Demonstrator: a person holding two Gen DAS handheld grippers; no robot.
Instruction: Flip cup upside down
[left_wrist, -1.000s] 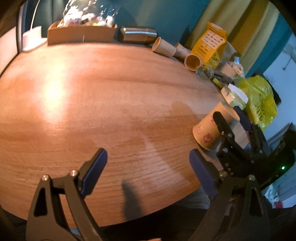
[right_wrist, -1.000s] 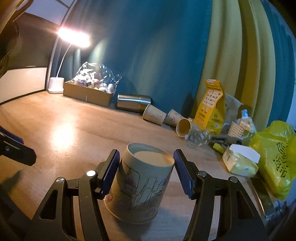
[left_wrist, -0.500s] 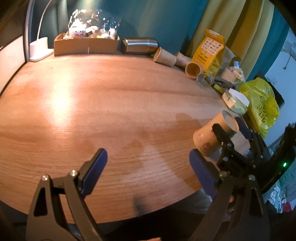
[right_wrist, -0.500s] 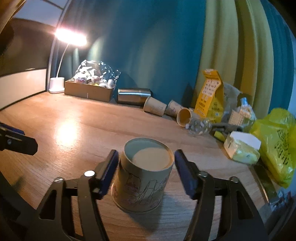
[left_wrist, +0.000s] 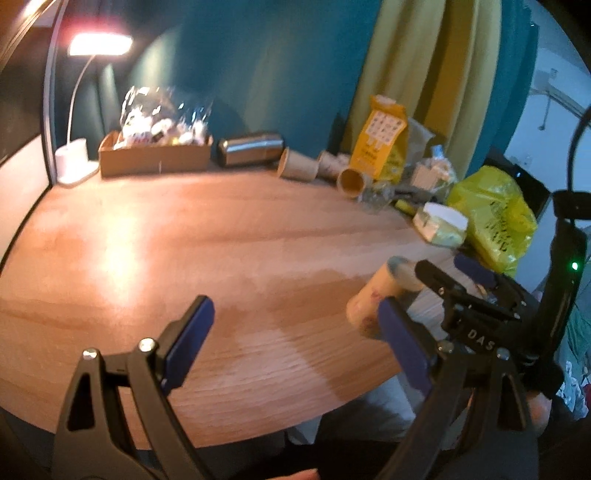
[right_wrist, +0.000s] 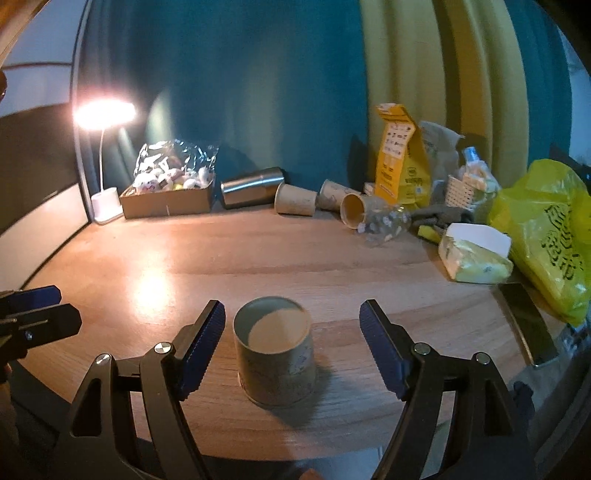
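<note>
A printed paper cup (right_wrist: 277, 354) stands upside down on the wooden table (right_wrist: 295, 258), its base facing up. My right gripper (right_wrist: 291, 347) is open, its blue pads on either side of the cup and apart from it. In the left wrist view the same cup (left_wrist: 373, 299) shows at the right, partly hidden by my left gripper's right finger and the right gripper's black frame. My left gripper (left_wrist: 295, 332) is open and empty above the table's front edge.
Along the back wall lie a cardboard box with a bag (right_wrist: 170, 195), a steel tumbler (right_wrist: 251, 186), several paper cups (right_wrist: 295, 199), a yellow pouch (right_wrist: 402, 166) and a lamp (right_wrist: 105, 114). A yellow plastic bag (right_wrist: 550, 229) and a carton (right_wrist: 472, 254) sit at the right.
My right gripper has opened and let go of the cup, which now stands free, base up. My left gripper has tilted up and drawn back a little.
</note>
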